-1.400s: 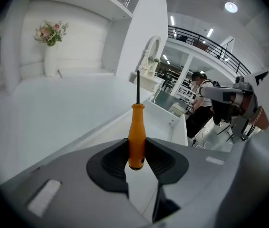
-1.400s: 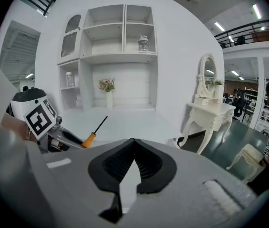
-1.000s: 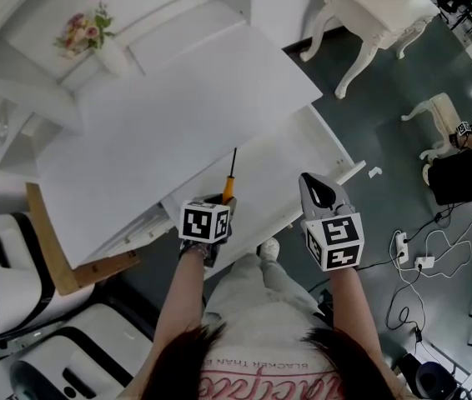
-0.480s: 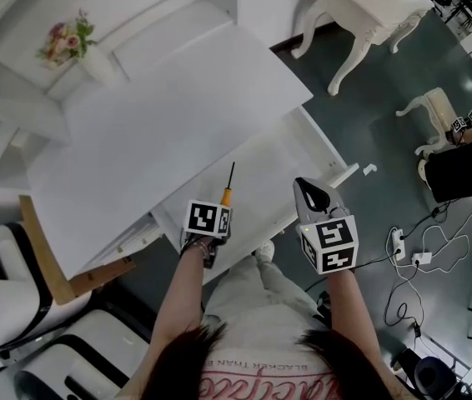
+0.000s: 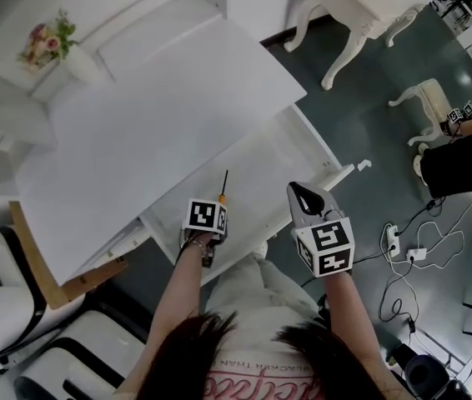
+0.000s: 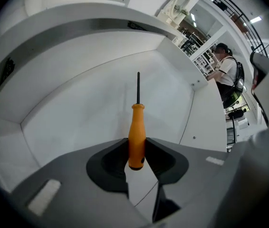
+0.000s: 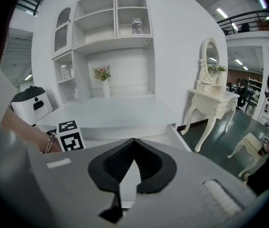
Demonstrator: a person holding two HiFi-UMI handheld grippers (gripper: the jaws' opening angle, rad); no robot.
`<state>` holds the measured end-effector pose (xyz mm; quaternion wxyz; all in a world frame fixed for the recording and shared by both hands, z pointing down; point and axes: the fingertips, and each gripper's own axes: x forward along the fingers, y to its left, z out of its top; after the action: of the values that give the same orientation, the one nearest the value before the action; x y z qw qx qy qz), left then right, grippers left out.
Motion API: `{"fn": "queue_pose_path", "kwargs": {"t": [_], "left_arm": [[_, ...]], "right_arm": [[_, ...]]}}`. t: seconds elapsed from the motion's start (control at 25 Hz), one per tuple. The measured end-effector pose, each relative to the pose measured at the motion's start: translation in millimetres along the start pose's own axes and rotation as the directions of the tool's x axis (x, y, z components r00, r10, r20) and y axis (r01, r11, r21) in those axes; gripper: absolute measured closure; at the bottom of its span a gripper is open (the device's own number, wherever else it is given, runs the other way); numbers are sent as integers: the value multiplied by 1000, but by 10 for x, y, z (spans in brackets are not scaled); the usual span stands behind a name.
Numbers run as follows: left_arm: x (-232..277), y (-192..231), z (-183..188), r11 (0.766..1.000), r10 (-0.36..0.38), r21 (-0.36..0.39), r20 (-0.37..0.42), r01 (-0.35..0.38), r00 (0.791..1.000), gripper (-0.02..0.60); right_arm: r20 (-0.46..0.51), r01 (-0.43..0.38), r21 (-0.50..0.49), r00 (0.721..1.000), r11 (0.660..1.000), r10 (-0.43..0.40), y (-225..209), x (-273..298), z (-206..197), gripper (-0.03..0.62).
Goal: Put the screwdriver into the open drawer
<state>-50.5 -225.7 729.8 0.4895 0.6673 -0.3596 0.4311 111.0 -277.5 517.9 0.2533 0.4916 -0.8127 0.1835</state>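
while the screwdriver (image 5: 221,197) is not yet lying in the drawer (image 5: 261,167), the head view puts it directly over that drawer's white floor, clamped by its orange handle in the left gripper (image 5: 218,206), shaft pointing away from the person toward the table (image 5: 153,115); i judge the carry to be nearly over, with the lowering, the letting go and the pulling back left to do; the right gripper (image 5: 301,197) hangs just beside it over the same drawer, carrying nothing; counted here: one screwdriver, one open drawer, two grippers, one table, one vase of flowers (image 5: 50,42) on the shelf behind; in the left gripper view the jaws press on either side of the lower end of the handle, the black shaft stands straight up the frame, and the drawer's floor and side walls fill the background, so the tool is inside the drawer's outline but, as far as i can tell, not touching it; one screwdriver, one drawer, and one other person (image 6: 227,75) far off at the right; in the right gripper view the jaws meet at their tips with nothing between them, and beyond them lie the one table, the marker cube of the left gripper and one dressing table (image 7: 213,96) with a mirror.
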Motion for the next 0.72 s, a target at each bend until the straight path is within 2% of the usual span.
{"fn": "queue_pose_path", "kwargs": {"t": [0.28, 0.64, 0.72], "left_arm": [[143, 26, -28, 999, 24, -32, -27, -25, 999, 451], [134, 36, -23, 998, 42, -51, -21, -43, 999, 448], [119, 41, -25, 998, 46, -50, -13, -47, 999, 431]], "right_arm": [[-22, -21, -3, 1000, 1000, 21, 14, 33, -100, 592], [-35, -29, 2, 999, 1000, 29, 6, 13, -166, 592], [-32, -28, 3, 999, 1000, 28, 5, 2, -168, 592]]}}
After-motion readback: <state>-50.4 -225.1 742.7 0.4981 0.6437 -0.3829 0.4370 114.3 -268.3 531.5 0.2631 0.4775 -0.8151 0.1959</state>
